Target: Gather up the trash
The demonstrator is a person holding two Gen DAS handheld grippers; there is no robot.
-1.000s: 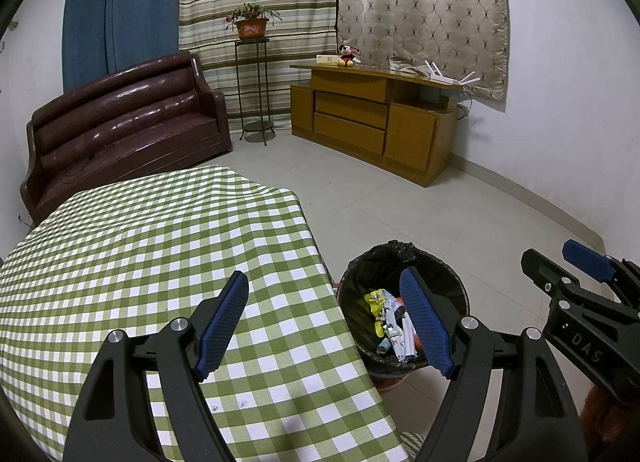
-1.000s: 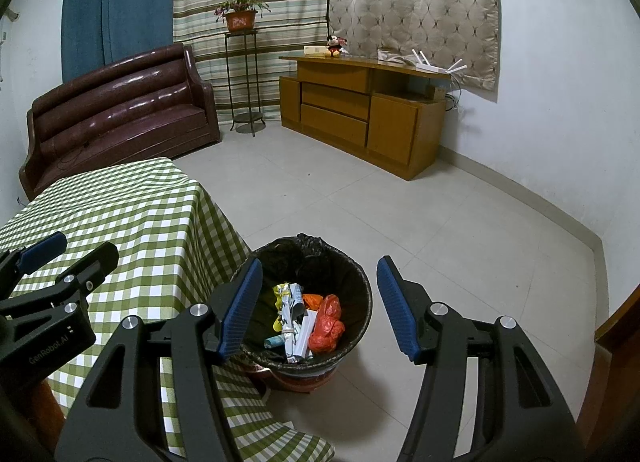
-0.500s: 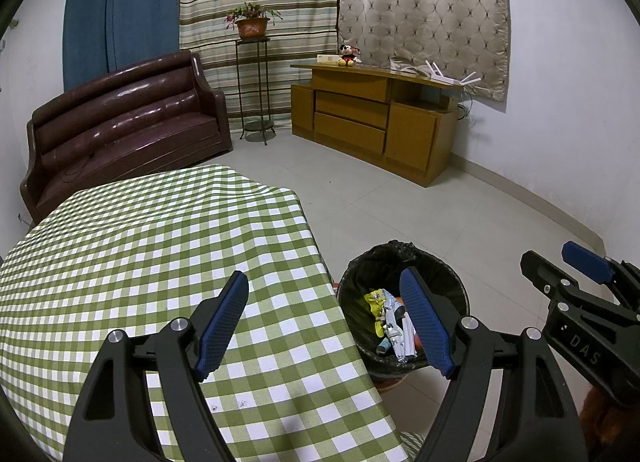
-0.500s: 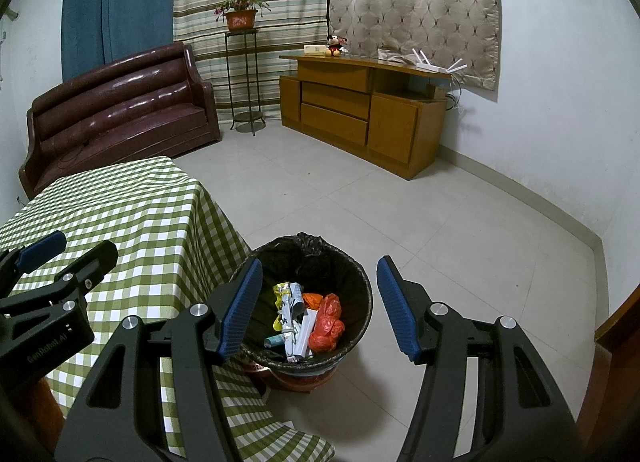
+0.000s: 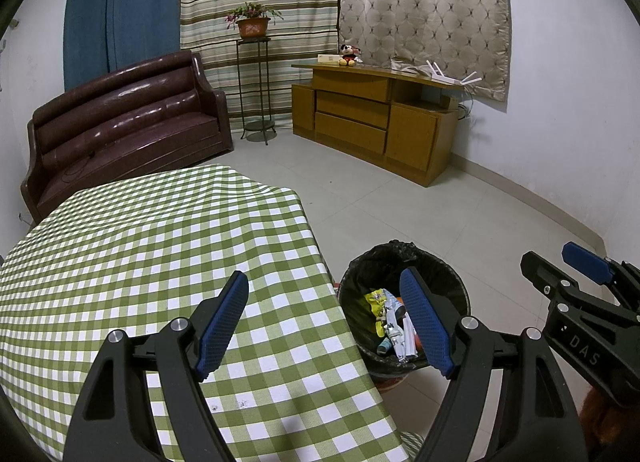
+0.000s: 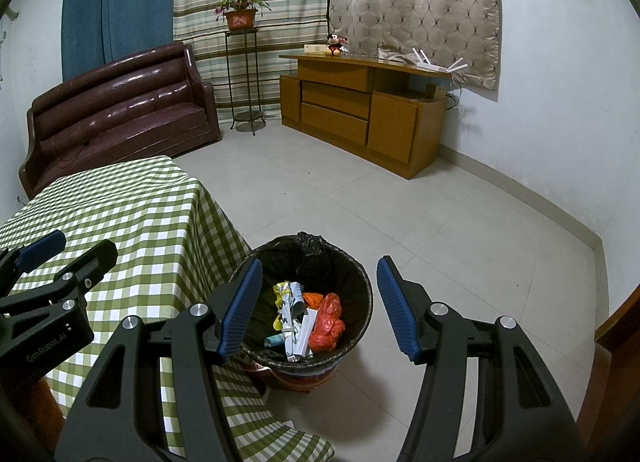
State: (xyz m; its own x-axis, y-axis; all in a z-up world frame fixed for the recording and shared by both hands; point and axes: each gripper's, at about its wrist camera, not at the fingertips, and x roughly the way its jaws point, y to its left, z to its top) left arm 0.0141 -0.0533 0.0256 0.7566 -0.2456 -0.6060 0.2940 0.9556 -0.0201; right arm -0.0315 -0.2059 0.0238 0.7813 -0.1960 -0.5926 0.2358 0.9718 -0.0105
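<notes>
- Left tool (image 5: pixel 324 320) spread wide, nothing between the pads; poised over the near right corner of the surface (image 5: pixel 120 246), which is covered in green-and-white check cloth.
- Right tool (image 6: pixel 318 304) also spread, somewhat narrower, empty; aimed down at the bin (image 6: pixel 362 290) on the floor just off that same corner.
- Trash (image 6: pixel 308 318) already in the bin: orange bag, yellow wrapper, white papers, a small teal piece. None seen on the visible part of the surface.
- Judged near done, or between pieces; anything left would lie outside both views.
- Risk: stray piece missed under the overhanging cloth or behind the bin, since neither camera covers the floor there.
- Risk: two tools held close side by side; a sideways sweep could knock one against the other.
- Risk: bin stands tight against the hanging cloth; a low reach with the right tool could snag the cloth or the black liner and tip the bin.
- Risk: light wrappers on top of the pile could spring back out if pressed.
</notes>
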